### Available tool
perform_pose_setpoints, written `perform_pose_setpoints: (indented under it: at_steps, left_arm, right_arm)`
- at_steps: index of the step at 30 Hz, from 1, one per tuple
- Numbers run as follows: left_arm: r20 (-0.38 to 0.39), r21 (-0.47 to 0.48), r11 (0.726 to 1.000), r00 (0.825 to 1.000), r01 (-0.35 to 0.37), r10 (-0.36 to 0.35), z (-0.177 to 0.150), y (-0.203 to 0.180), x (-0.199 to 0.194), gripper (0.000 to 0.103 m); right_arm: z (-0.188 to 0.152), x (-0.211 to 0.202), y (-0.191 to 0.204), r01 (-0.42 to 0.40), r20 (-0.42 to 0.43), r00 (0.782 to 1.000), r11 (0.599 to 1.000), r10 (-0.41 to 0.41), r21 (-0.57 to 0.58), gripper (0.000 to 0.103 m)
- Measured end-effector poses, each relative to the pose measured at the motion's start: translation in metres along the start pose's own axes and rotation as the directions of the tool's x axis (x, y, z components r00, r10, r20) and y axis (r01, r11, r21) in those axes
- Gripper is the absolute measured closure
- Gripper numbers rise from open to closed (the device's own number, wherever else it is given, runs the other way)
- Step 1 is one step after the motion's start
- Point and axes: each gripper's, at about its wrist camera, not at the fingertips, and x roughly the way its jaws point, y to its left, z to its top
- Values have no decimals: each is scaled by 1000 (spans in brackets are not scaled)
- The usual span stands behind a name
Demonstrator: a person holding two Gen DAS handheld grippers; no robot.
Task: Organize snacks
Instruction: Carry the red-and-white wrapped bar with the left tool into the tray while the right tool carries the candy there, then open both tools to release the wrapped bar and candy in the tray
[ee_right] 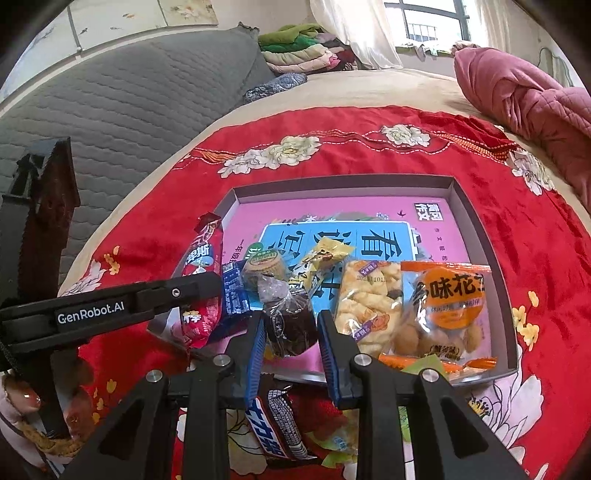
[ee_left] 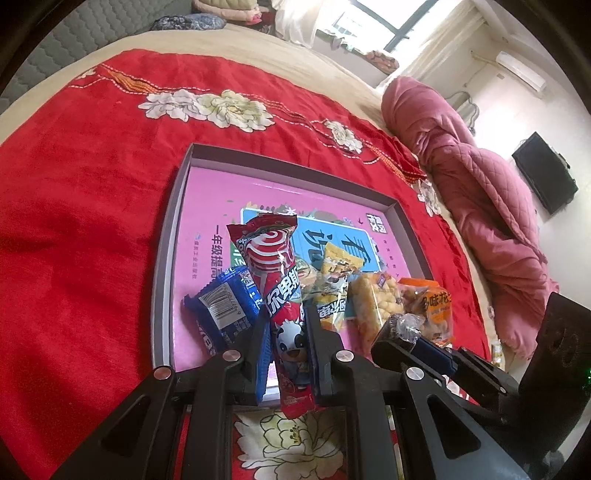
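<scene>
The left claw (ee_left: 286, 332) is held low over the near edge of the tray (ee_left: 177, 206). A long red snack stick pack (ee_left: 275, 266) is gripped between its two blue pads, and the pack stands up tall and leans a little. The right claw (ee_right: 291, 328) is held beside it, just to the right. It is closed on a dark round cake in a clear wrapper (ee_right: 290, 325), which is kept just above the near edge of the tray.

The tray is a flat grey box with a pink picture floor. It is laid on a red cloth with white flowers (ee_left: 92, 192), and the cloth is spread on a bed (ee_right: 369, 88). A pink quilt (ee_left: 472, 177) is bunched at the right edge of the bed. A grey padded headboard (ee_right: 129, 96) and a pile of folded clothes (ee_right: 303, 51) are seen at the far end. A window (ee_left: 391, 18) is seen behind, and a black screen (ee_left: 543, 181) is hung on the wall.

Along the near edge of the tray, five snacks are counted: one blue wafer pack (ee_left: 221, 310), one small round green-lid snack (ee_right: 264, 271), one yellow pack (ee_right: 317, 269), one clear bag of pale puffs (ee_right: 369, 302) and one orange bag of nuts (ee_right: 443, 306). One more blue bar (ee_right: 279, 424) is seen on the cloth, under the right claw.
</scene>
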Motion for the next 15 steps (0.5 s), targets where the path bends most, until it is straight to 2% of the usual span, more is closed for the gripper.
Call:
perform_pose_setpoints:
  at_steps: [15]
  left_arm:
    - [-7,-5,1000,1000,9,-9,-2,0,1,83]
  right_arm:
    - [-1,3,-5,-3,-12,1000,1000,4,28,74]
